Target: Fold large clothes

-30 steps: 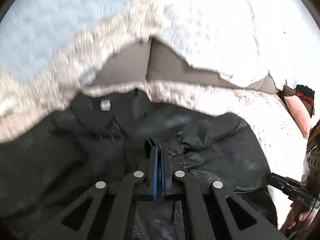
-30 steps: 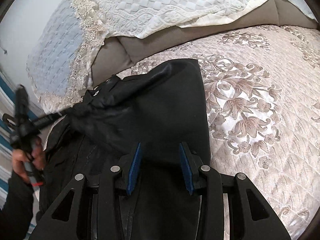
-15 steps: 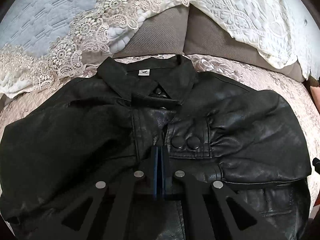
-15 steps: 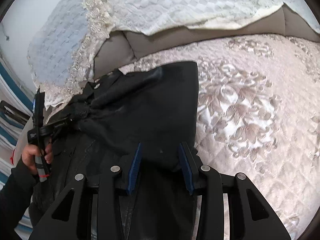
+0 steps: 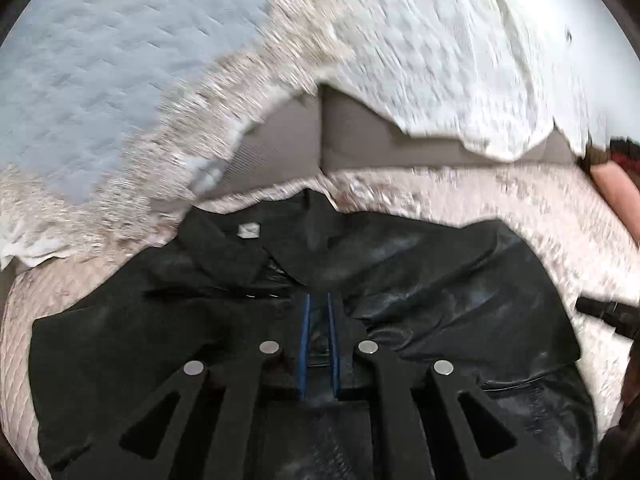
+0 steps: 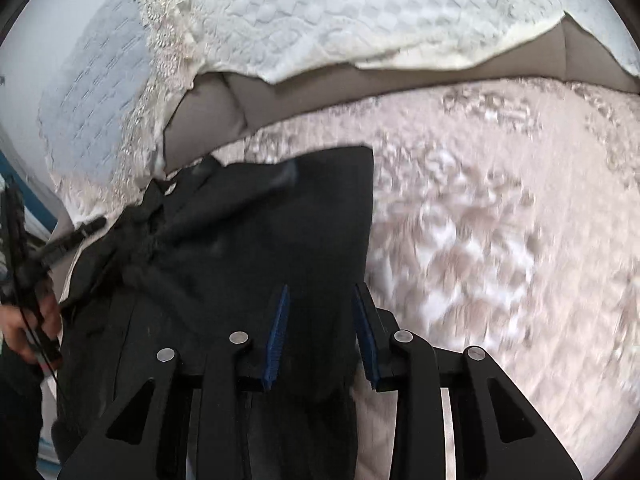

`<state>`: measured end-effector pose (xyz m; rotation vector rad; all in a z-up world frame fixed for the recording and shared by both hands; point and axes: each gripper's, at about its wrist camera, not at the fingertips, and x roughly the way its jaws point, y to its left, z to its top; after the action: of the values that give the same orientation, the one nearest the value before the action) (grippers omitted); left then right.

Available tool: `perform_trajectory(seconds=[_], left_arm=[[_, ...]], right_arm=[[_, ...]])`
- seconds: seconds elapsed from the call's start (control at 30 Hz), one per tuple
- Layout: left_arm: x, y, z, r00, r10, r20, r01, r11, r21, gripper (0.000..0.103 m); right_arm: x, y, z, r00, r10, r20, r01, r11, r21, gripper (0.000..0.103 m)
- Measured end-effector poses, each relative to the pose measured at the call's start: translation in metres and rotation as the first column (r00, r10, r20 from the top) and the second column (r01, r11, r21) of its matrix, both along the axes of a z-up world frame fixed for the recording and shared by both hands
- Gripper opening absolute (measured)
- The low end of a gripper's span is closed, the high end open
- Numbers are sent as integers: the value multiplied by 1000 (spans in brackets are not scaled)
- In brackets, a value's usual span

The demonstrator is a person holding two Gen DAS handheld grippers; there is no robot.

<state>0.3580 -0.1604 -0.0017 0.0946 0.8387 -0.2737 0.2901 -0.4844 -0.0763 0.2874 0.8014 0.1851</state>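
Observation:
A black leather jacket [image 5: 440,304] lies front-up on a floral quilted bedspread [image 5: 500,196], collar and white label toward the pillows. Its right sleeve is folded across the chest. My left gripper [image 5: 318,300] hovers low over the jacket's front, its blue pads a narrow gap apart with nothing between them. In the right wrist view the jacket [image 6: 260,248] fills the lower left, and my right gripper [image 6: 320,292] is open above its right edge, holding nothing. The left gripper [image 6: 60,240] shows at the far left of that view.
Grey pillows [image 5: 360,136] under a white lace-edged cover [image 5: 440,40] lie behind the collar. A pale blue quilted cover [image 5: 100,80] is at the back left. Bare bedspread [image 6: 500,240] stretches right of the jacket. The right gripper [image 5: 608,312] shows at the left wrist view's right edge.
My left gripper's pads have parted from shut to a narrow gap, and it has swung back low over the jacket front. My right gripper stays open and has shifted slightly.

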Motion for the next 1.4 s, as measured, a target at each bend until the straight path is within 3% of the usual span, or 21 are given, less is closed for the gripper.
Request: perform_trajectory(seconds=[0.1,0.2,0.27,0.33,0.43,0.57,0.67,0.8,1.0,1.13,1.4], left_arm=[[25,-9,-41,994,33,-102,-28,998,48,9],[39,-7,-74,987,66,-144,-52,994,98,9],[38,-5,-71,989,61,-134,-49,995,92,9],[32,1,-57,989,60,-133,-51,996,68,9],[5,23,-30,997,43,-71,-42,999,24,10],[-46,69,-1,997,66,-31,-68,996,-64,26],[-95,102,10,994,111,-4,-111,990,-87,38],[-155,133,9,989,150,-12,-150,983,-103,43],[-225,147,4,984,176,-22,-177,977,-119,49],[-250,150,3,983,184,-23,-185,974,-131,57],[-277,161,-5,975,220,-34,-223,969,-107,72]], right_arm=[[24,8,0,1000,19,5,-19,999,-35,34],[51,16,-22,996,35,-76,-42,995,-85,34],[58,21,-35,990,39,-135,-56,991,-125,34],[50,22,-29,992,43,-115,-58,989,-135,34],[18,16,-8,998,43,-55,-47,996,-72,34],[-42,17,15,998,66,15,-65,996,-55,34],[-86,21,19,996,78,33,-77,996,-40,39],[-127,34,12,998,60,29,-59,998,-9,48],[-168,68,12,995,92,42,-92,996,4,58],[-186,89,14,990,128,52,-128,992,-10,62],[-212,95,8,993,105,51,-105,994,5,69]])
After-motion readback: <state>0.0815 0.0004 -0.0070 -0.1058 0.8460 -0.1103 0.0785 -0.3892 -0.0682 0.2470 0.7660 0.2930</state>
